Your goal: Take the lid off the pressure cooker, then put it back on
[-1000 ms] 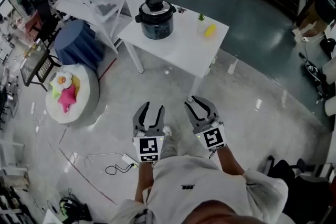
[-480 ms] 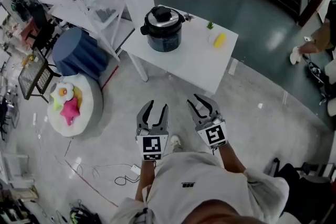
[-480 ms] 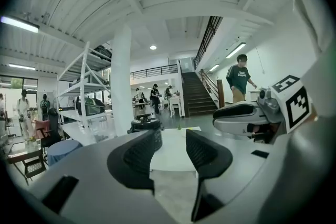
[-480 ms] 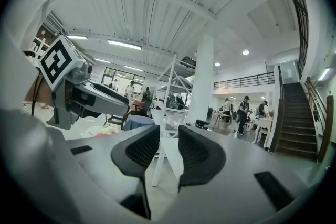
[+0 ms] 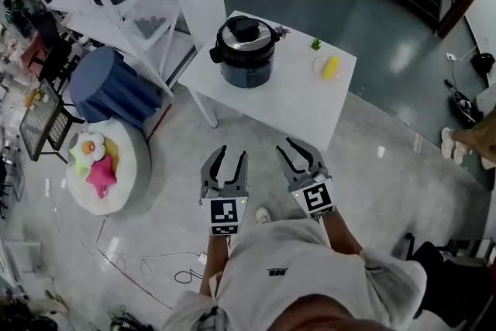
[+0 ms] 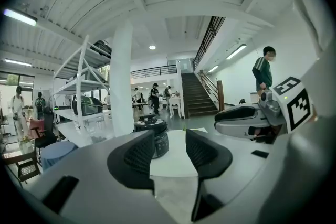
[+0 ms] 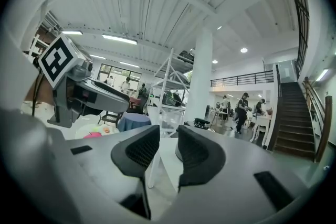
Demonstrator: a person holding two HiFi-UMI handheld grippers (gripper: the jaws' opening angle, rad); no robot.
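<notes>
From the head view: pressure cooker [image 5: 244, 58] with lid [image 5: 246, 33] on, standing on white table [image 5: 302, 101], well apart from left gripper [image 5: 232, 154] and right gripper [image 5: 297, 149], held side by side over the floor. From the left gripper view: jaws slightly apart, grasping nothing, cooker far beyond them. From the right gripper view, the same: a narrow gap, released, nothing inside.

The pressure cooker [image 5: 245, 52] sits on the table [image 5: 287, 101], left of what may be a bottle [image 5: 330, 67].
</notes>
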